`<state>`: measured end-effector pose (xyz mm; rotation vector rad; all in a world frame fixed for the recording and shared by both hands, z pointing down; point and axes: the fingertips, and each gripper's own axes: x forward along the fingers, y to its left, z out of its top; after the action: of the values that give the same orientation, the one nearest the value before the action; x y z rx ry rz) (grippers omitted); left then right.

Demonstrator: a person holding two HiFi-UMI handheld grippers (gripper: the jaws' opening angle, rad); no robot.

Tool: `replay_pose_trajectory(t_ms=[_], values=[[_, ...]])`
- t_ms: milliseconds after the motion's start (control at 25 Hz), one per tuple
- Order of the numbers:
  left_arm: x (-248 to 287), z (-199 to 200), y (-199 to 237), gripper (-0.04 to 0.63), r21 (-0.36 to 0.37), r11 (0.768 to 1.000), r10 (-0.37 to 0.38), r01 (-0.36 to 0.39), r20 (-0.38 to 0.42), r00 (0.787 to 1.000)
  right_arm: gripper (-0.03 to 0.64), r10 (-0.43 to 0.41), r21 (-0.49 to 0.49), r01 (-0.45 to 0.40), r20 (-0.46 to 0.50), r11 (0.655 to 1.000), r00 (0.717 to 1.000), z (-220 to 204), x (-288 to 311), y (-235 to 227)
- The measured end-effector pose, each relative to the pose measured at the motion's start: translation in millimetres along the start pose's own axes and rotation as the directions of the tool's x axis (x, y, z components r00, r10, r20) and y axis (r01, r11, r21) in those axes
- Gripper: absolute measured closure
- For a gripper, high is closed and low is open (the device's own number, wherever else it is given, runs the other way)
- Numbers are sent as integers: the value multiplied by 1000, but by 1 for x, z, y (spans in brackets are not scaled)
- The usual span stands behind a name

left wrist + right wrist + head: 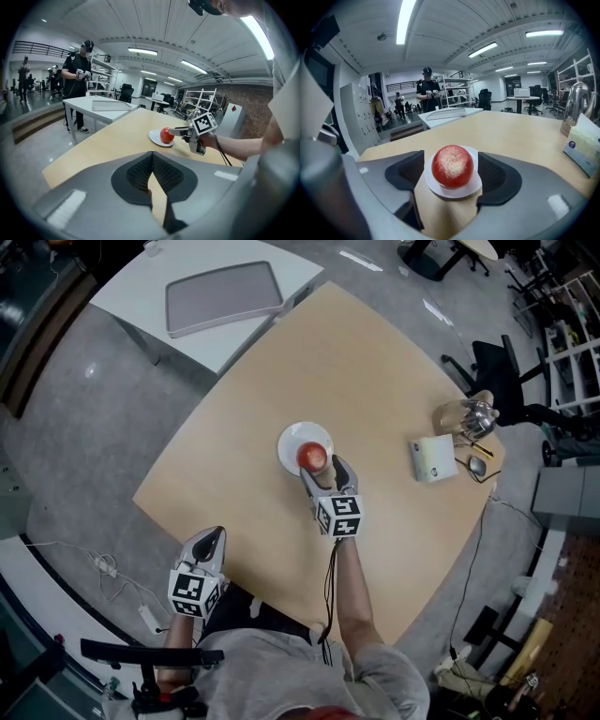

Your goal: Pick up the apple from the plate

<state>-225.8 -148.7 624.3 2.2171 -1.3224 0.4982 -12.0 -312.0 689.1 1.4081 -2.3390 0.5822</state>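
A red apple (312, 457) sits on a small white plate (291, 442) near the middle of the tan table (375, 362). My right gripper (323, 468) reaches in from the near side with its jaws open on either side of the apple. In the right gripper view the apple (452, 166) fills the gap over the plate (440, 190), and a sliver of space shows between it and each pad (405, 173). My left gripper (212, 538) hangs at the table's near edge, shut and empty (152, 161). From there I see the apple (166, 135) and the right gripper (172, 132) beside it.
A white box (431, 458), a shiny jug (464, 415) and a mouse (477, 466) stand at the table's right corner. A grey tray (223, 296) lies on a white side table beyond. A person (79, 75) stands far off. Office chairs stand at the right.
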Motion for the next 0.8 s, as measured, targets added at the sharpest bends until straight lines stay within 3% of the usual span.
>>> replay_pose_trajectory(t_ms=[800], values=[[13,-19,12,575,-28,999,20,-21,-37,999,259,9,16,-9,-48,1000,999,-25,36,-11]])
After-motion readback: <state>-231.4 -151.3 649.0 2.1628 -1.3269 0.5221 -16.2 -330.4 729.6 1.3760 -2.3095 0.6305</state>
